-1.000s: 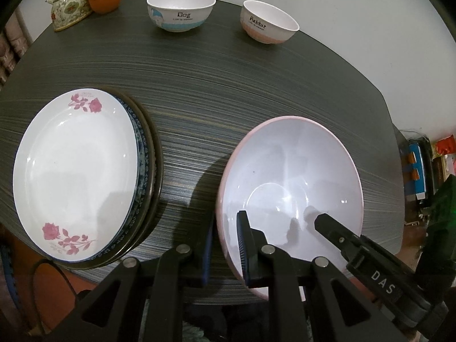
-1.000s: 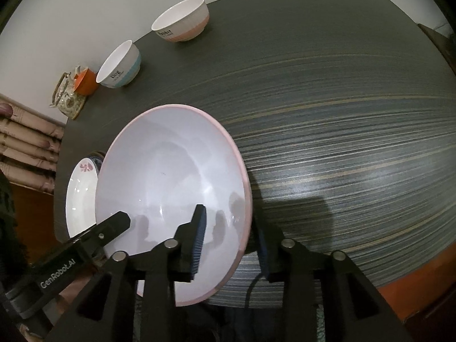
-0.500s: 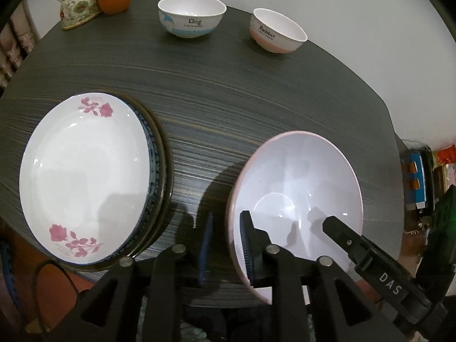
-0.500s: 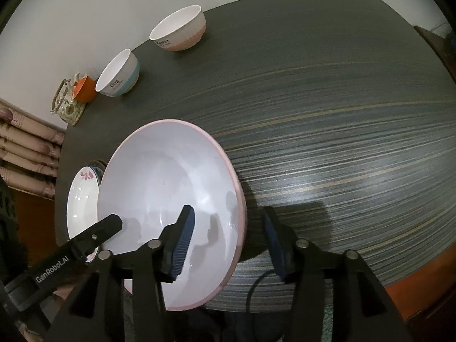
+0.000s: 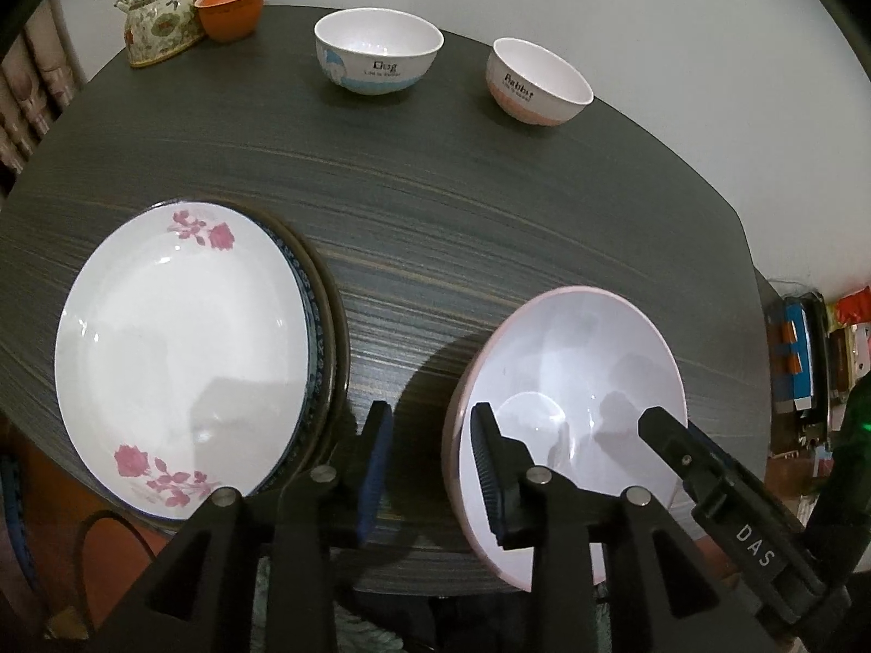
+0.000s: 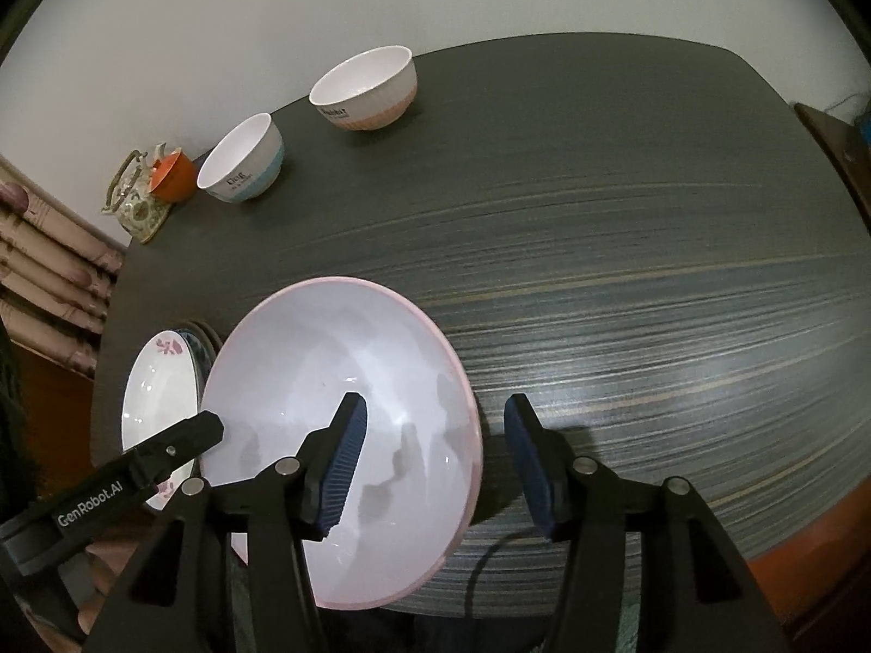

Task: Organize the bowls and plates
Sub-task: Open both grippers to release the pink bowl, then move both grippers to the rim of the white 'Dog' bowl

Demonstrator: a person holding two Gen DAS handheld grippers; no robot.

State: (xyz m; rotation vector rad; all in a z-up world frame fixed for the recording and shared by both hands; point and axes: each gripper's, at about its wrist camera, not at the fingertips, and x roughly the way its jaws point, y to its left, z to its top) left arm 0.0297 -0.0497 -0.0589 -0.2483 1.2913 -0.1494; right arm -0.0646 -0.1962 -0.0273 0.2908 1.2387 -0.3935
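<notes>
On the left of the dark table (image 5: 490, 207) sits a stack of plates (image 5: 179, 364), the top one white with pink roses, close to the near edge. Just to the right of it the left gripper (image 5: 430, 462) has its jaws spread apart, straddling the left rim of the big pink bowl (image 5: 577, 381): one blue pad hangs outside the rim over the table, the other sits inside the bowl, and neither pad seems to press on the rim. The bowl rests at the near edge of the table, beside the plate stack but apart from it. On its other side the right gripper (image 6: 435, 462) is also wide open across the bowl's right rim, one pad over the white inside, the other outside above the table; I cannot tell whether either pad touches.

Far back near the wall stand a blue-banded bowl (image 5: 378, 57) and a pink-banded bowl (image 5: 536, 81), well apart from both grippers, with a floral teapot (image 5: 160, 16) and an orange cup (image 5: 228, 5) in the left corner.
</notes>
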